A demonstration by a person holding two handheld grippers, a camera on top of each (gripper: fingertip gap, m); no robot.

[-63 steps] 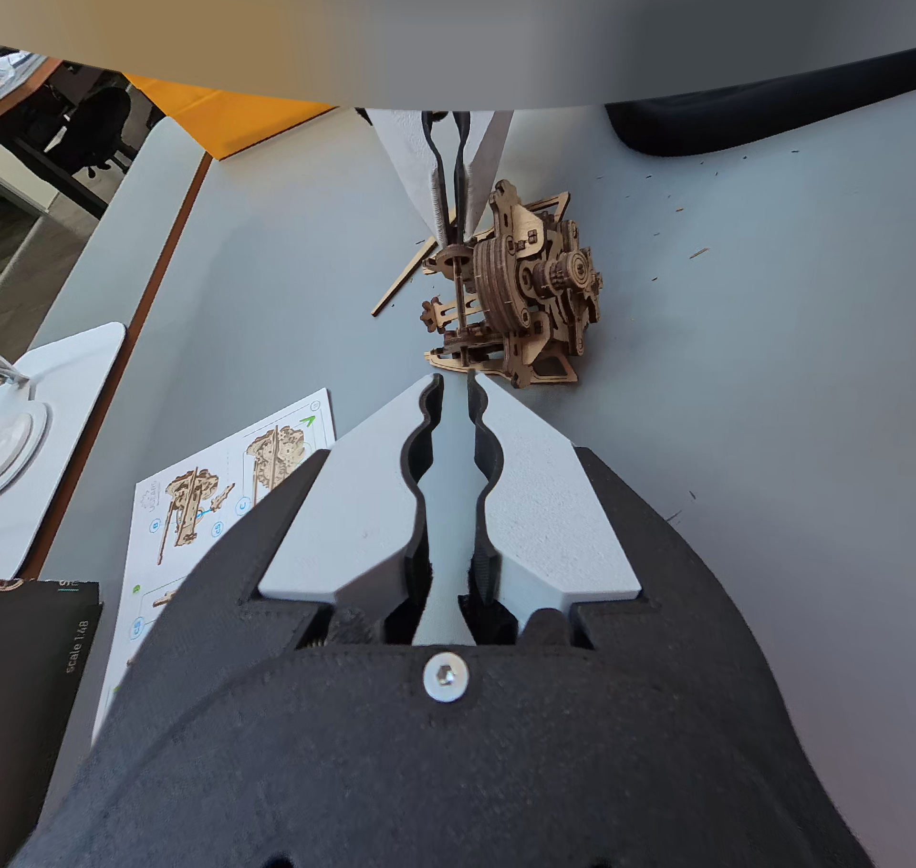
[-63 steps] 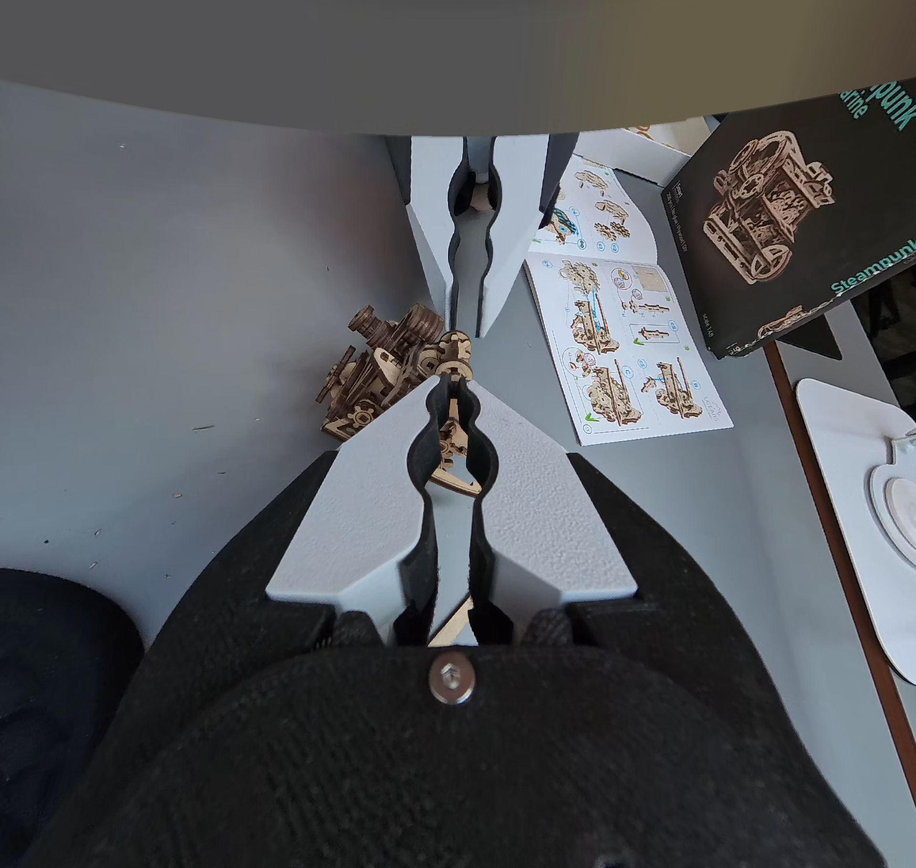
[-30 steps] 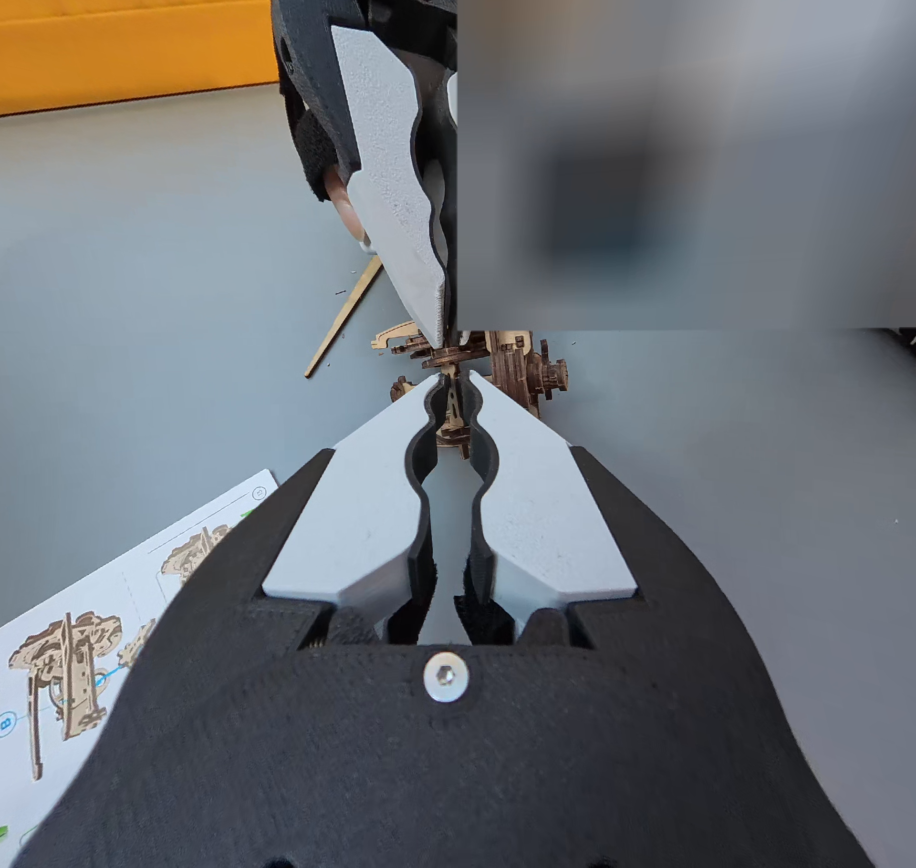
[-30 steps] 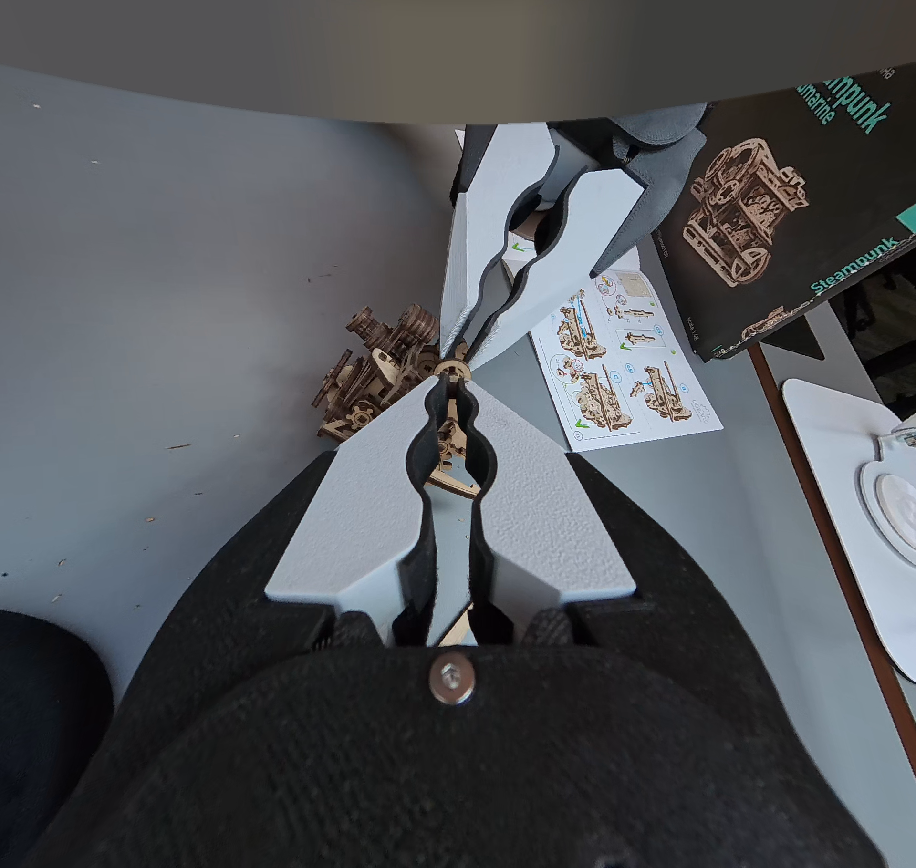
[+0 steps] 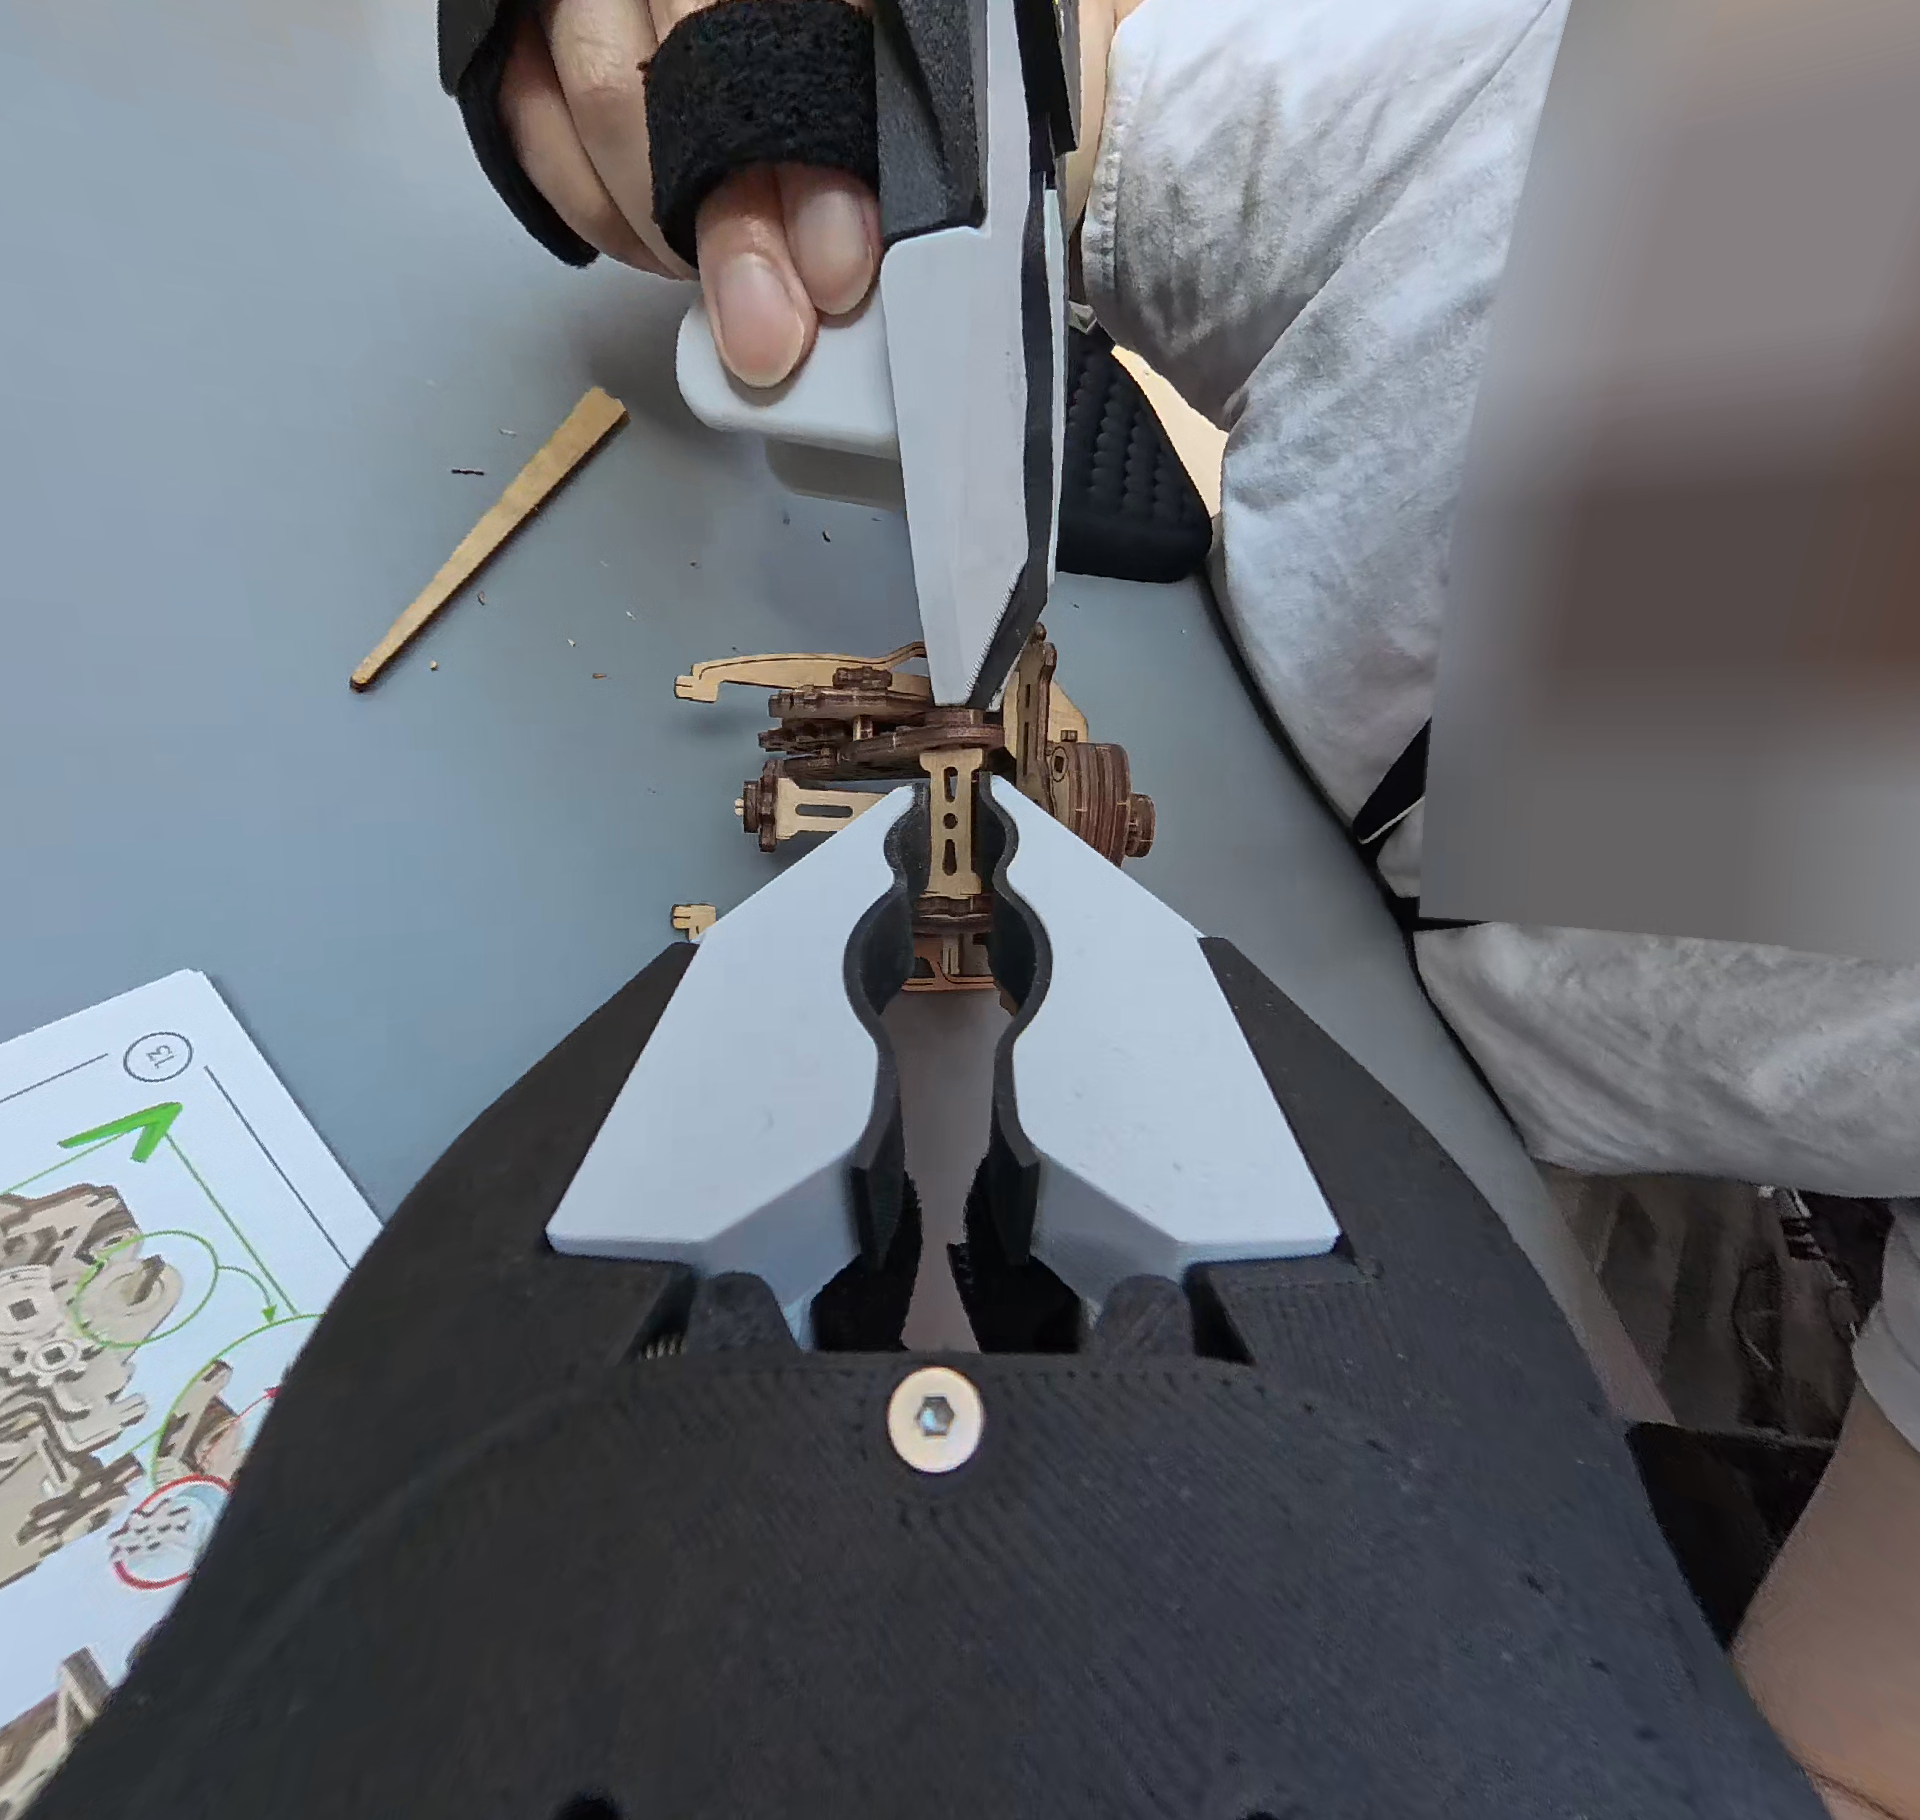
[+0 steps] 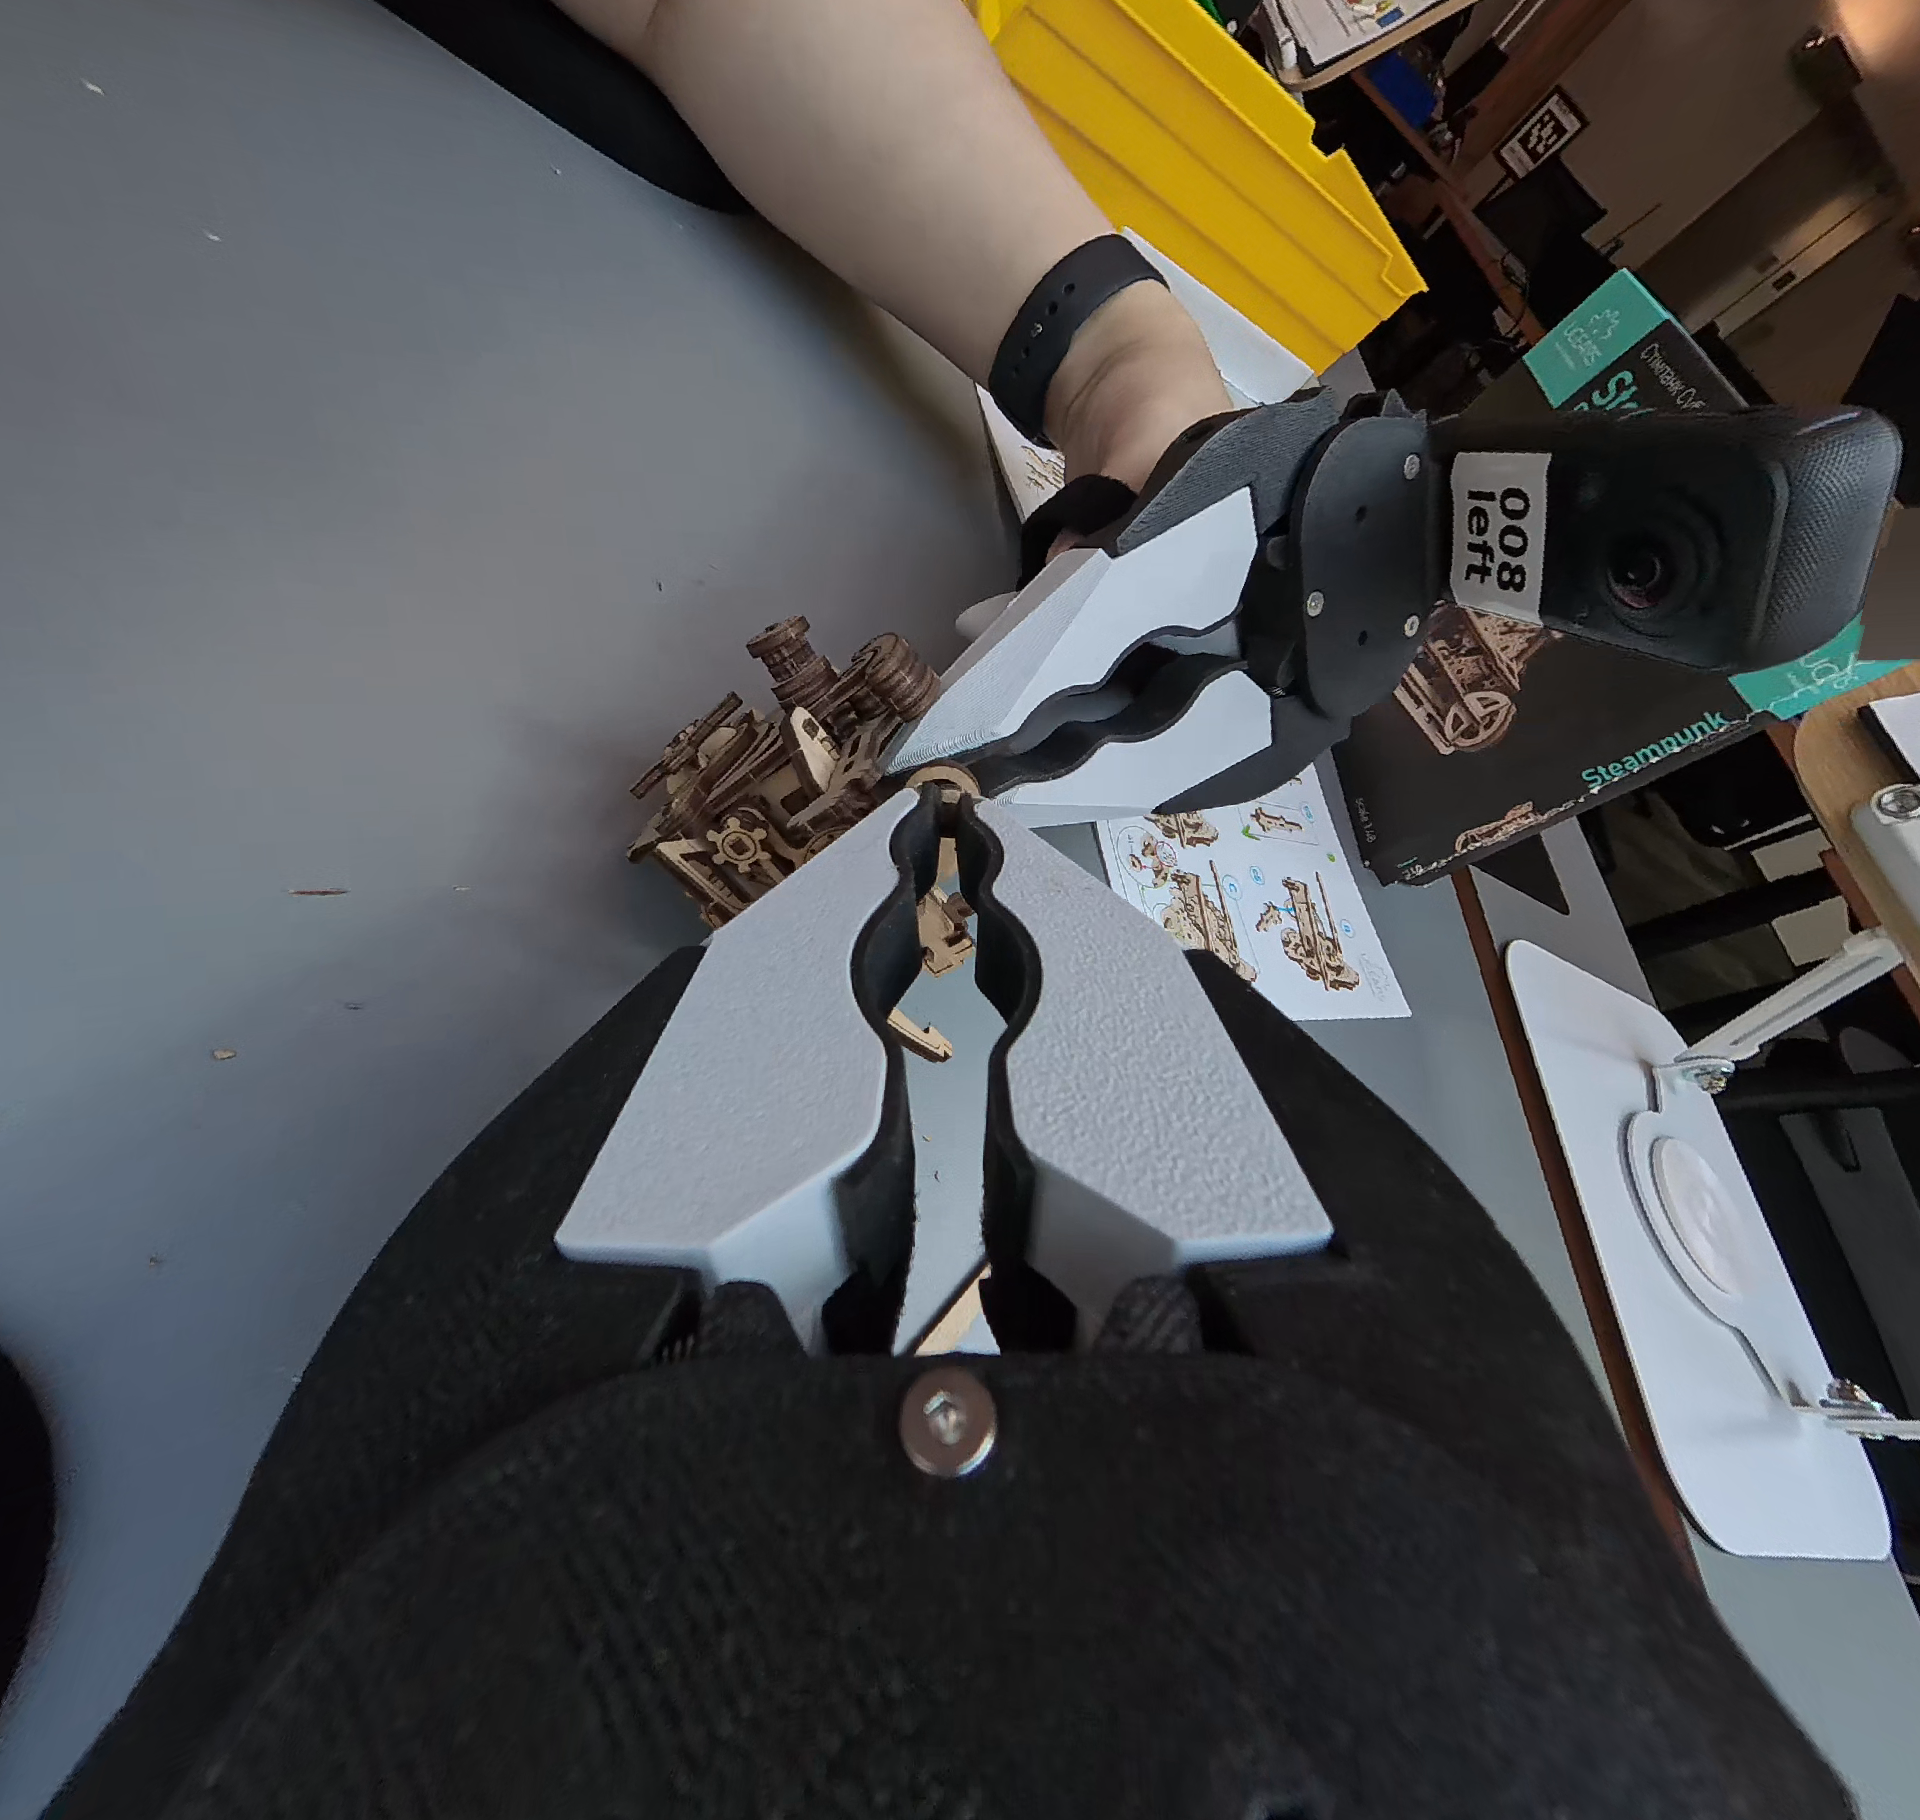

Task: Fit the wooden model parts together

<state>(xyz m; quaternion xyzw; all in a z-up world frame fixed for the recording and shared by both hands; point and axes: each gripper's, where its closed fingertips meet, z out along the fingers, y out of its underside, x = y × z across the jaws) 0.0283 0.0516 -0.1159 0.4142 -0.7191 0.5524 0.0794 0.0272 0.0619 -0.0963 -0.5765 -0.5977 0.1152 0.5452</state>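
The brown wooden model (image 5: 1081,783) (image 6: 769,783) stands on the grey table (image 5: 260,523). In the left wrist view, my left gripper (image 5: 951,799) is shut on a pale upright wooden strut (image 5: 951,840) at the model's near side. My right gripper (image 5: 971,695) comes down from above, shut on a dark round wooden piece (image 5: 940,731) on top of that strut. In the right wrist view, my right gripper (image 6: 940,809) pinches that small round piece (image 6: 940,781), and my left gripper (image 6: 940,757) reaches in from the right, its tips touching the same spot.
A loose wooden stick (image 5: 488,539) lies left of the model. An instruction sheet (image 5: 125,1251) (image 6: 1257,897), a dark kit box (image 6: 1538,731), a white flat stand (image 6: 1683,1230) and yellow bins (image 6: 1174,129) are to the side. A person's forearm (image 6: 883,160) and white sleeve (image 5: 1351,420) are close. Both grippers' tips are close together, under 4 cm apart.
My left gripper has moved in from in front of the model and closed on the upright strut. My right gripper has stayed shut on the round piece and tilted more upright.
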